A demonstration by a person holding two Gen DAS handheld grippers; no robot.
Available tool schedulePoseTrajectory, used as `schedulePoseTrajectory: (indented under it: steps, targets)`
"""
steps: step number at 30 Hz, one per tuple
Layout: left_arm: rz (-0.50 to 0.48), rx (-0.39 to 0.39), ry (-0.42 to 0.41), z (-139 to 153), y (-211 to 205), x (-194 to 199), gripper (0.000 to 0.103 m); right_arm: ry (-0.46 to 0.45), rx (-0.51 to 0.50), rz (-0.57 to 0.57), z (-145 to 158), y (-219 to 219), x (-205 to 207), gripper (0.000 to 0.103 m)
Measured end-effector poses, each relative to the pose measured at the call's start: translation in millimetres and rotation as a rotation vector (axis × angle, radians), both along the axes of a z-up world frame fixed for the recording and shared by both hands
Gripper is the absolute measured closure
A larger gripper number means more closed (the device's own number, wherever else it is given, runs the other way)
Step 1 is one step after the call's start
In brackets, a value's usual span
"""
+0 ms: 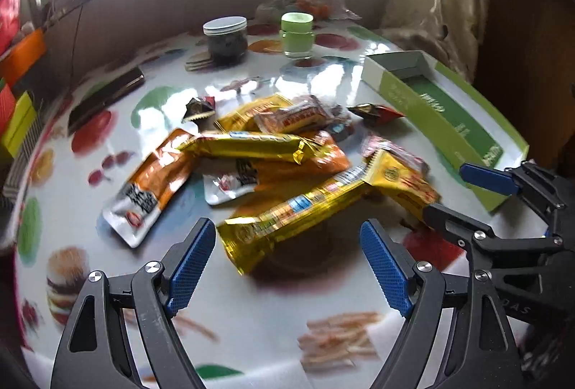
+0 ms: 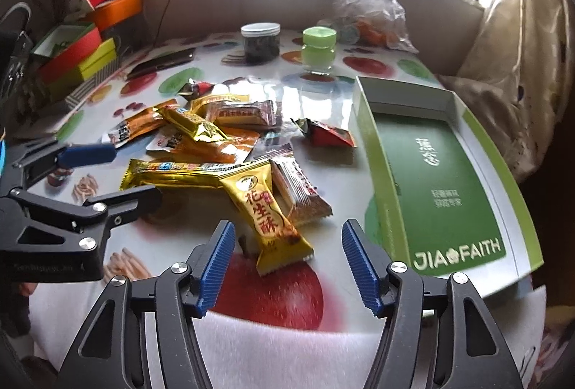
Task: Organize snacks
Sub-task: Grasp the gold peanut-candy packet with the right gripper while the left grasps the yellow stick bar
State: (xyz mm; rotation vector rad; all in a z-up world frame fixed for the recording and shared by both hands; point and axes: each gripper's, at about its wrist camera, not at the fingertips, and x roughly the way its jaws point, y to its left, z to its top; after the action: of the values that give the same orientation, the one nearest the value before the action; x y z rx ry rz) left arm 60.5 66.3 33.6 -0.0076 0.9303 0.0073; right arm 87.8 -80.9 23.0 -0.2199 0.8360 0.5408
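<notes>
A pile of snack packets lies mid-table: gold bars, orange pouches, pink-brown wafers. My left gripper [image 1: 287,256] is open, with the end of a long gold bar [image 1: 287,220] lying between its fingers. My right gripper [image 2: 287,263] is open just in front of a yellow peanut-candy packet [image 2: 269,220], whose near end lies between the fingers. A brown wafer packet [image 2: 302,195] lies beside it. The open green box [image 2: 438,173] stands to the right, with nothing in it. The right gripper shows at the right edge of the left wrist view [image 1: 467,195]; the left gripper shows in the right wrist view [image 2: 104,173].
A dark jar with a white lid [image 2: 260,42], a green jar [image 2: 318,49] and a plastic bag of oranges [image 2: 370,11] stand at the back. Coloured boxes [image 2: 79,58] are stacked at the left. A dark flat object [image 2: 161,62] lies near them. A curtain hangs at the right.
</notes>
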Motion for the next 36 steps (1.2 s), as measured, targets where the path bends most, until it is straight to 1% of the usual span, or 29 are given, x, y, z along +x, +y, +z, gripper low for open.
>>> schedulePoseTrajectory:
  steps: [4,6,8,11,14,15,16,17,18,19,21,23,24,26,28,31,34,36]
  targets:
    - [-0.051,0.026,-0.005,2.0,-0.9,12.4,0.02,0.023,-0.007,0.016,-3.6,2.9,7.9,0.045]
    - [-0.101,0.036,-0.008,0.4,-3.4,18.2,0.02,0.032,-0.003,0.024,-4.8,3.1,11.5,0.046]
    - [-0.113,0.052,0.016,-2.8,-4.9,23.7,0.02,0.046,-0.001,0.03,-7.1,4.7,14.9,0.049]
    - [-0.142,0.045,0.021,-4.9,-5.1,28.9,0.02,0.075,0.015,0.024,-10.7,4.7,19.0,0.052]
    - [-0.168,0.032,0.016,-6.0,-6.0,31.4,0.02,0.084,0.022,0.031,-12.4,5.2,18.7,0.058]
    - [-0.174,0.034,0.025,-8.1,-6.8,32.6,0.02,0.089,0.024,0.031,-12.9,4.9,18.5,0.065]
    - [-0.178,0.04,0.034,-10.8,-7.6,33.9,0.02,0.09,0.025,0.028,-13.1,4.7,18.8,0.069]
    - [-0.185,0.038,0.039,-12.7,-8.2,33.7,0.02,0.089,0.027,0.027,-12.9,4.3,18.8,0.071]
    - [-0.195,0.032,0.046,-14.3,-9.1,33.6,0.02,0.09,0.031,0.026,-12.4,3.7,18.2,0.075]
    - [-0.204,0.018,0.049,-15.2,-9.6,32.9,0.02,0.09,0.033,0.024,-12.0,3.3,18.1,0.078]
    - [-0.213,-0.019,0.053,-16.1,-8.8,32.8,0.021,0.09,0.039,0.02,-11.7,2.3,17.6,0.08]
    - [-0.204,-0.017,0.048,-16.0,-9.3,32.6,0.029,0.095,0.049,0.012,-11.5,0.6,16.9,0.08]
    - [-0.202,-0.011,0.049,-16.6,-10.0,33.2,0.03,0.098,0.053,0.01,-11.8,0.0,16.7,0.08]
    - [-0.215,-0.012,0.059,-19.4,-11.5,35.4,0.039,0.1,0.055,0.006,-12.2,-0.4,15.8,0.08]
    - [-0.229,0.0,0.073,-22.5,-14.5,36.5,0.045,0.103,0.06,0.0,-12.1,-1.3,15.4,0.08]
    - [-0.252,0.011,0.073,-24.2,-18.6,36.9,0.045,0.107,0.066,-0.007,-12.0,-2.8,15.8,0.08]
    - [-0.249,-0.008,0.072,-23.1,-18.1,37.9,0.046,0.107,0.068,-0.013,-11.9,-3.8,15.2,0.08]
    - [-0.243,-0.011,0.071,-22.6,-18.5,37.7,0.054,0.107,0.069,-0.016,-11.8,-4.7,14.4,0.08]
